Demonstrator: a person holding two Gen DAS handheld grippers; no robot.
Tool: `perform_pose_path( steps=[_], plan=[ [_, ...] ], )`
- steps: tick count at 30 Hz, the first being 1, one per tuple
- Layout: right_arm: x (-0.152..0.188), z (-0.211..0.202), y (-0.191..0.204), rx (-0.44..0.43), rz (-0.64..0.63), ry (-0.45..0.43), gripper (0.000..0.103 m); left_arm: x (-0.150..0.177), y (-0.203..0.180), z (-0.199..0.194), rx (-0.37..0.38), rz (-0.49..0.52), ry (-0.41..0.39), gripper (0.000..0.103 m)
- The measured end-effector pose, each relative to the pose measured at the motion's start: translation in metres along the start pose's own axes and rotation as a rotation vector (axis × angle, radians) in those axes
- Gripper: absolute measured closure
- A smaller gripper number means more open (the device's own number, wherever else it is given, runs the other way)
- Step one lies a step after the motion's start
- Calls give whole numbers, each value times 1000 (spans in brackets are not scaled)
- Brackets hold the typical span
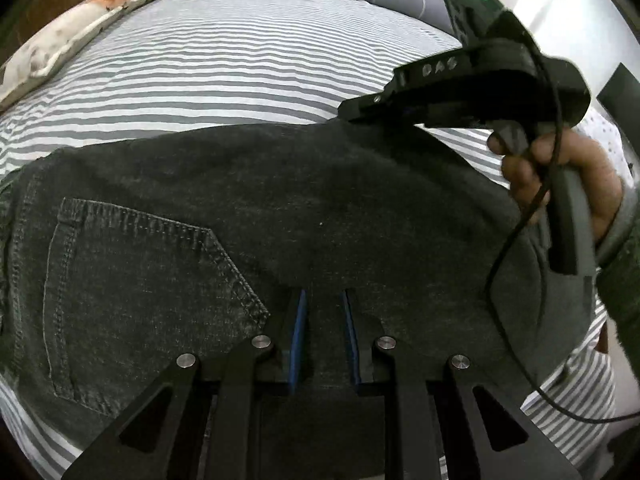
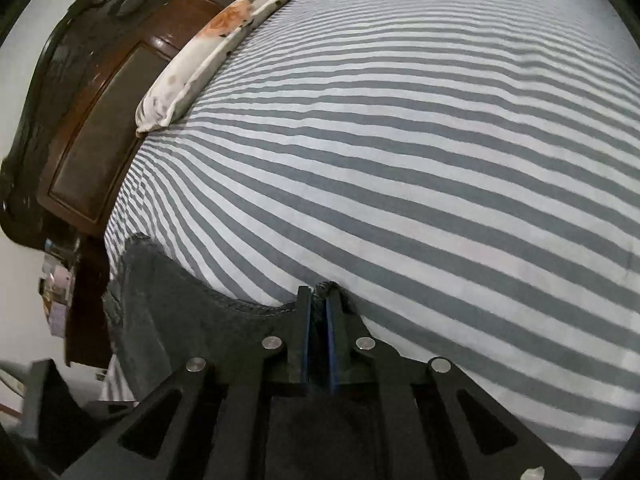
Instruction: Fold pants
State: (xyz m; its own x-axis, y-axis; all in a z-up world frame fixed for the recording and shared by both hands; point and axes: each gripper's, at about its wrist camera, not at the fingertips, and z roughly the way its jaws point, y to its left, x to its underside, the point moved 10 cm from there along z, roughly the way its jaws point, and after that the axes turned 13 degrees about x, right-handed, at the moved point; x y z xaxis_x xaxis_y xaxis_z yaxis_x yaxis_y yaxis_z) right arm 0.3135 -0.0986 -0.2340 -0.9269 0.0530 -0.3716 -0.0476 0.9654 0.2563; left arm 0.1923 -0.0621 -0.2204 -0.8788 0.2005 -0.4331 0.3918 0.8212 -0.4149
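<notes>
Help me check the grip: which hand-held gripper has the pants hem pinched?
The right hand-held gripper: its blue pads close on the hem of the pants. The left hand-held gripper shows a wider gap over the denim.

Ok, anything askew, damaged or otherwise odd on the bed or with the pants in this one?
Nothing stands out. The dark grey pants lie on the striped bedsheet, with the right claw shut on their edge and the left claw over the fabric. The floral pillow sits along the headboard.

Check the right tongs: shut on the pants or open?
Shut on the pants: the right tongs have their blue pads nearly together, pinching the hem edge above the striped sheet.
</notes>
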Motion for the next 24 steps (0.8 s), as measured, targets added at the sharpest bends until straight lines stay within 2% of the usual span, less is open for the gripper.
perform_pose_path(
  steps=[2,3,6,8,11,13,15,17,18,21,23,24],
  plan=[
    [-3,-13,-7,53,16,-32,66,0,1,-1,4,-6,-3,83],
    [-4,-22,-11,78,16,-61,64,0,2,-2,7,-11,-4,83],
    [3,-48,-10,71,36,-110,65,1,5,-5,6,-11,-5,83],
    [19,-63,-1,57,4,-124,65,2,7,-8,-6,1,-7,83],
    [47,-65,17,11,-22,-94,66,3,3,-6,-24,20,-8,83],
    [67,-52,21,44,-22,-67,66,4,-2,-4,-31,26,-8,83],
    [78,-36,13,105,13,-48,72,5,-2,-4,-34,30,-9,83],
    [80,-29,-2,118,93,-65,90,6,-1,-5,-36,38,-11,83],
    [78,-30,-14,114,156,-86,93,6,-2,-4,-37,41,-11,83],
    [80,-43,-34,90,263,-112,87,9,-6,-1,-38,46,-11,83],
    [87,-62,-45,117,281,-138,79,12,-9,-1,-45,53,-13,83],
    [95,-75,-52,116,297,-149,79,12,-9,0,-49,55,-15,83]
  ],
)
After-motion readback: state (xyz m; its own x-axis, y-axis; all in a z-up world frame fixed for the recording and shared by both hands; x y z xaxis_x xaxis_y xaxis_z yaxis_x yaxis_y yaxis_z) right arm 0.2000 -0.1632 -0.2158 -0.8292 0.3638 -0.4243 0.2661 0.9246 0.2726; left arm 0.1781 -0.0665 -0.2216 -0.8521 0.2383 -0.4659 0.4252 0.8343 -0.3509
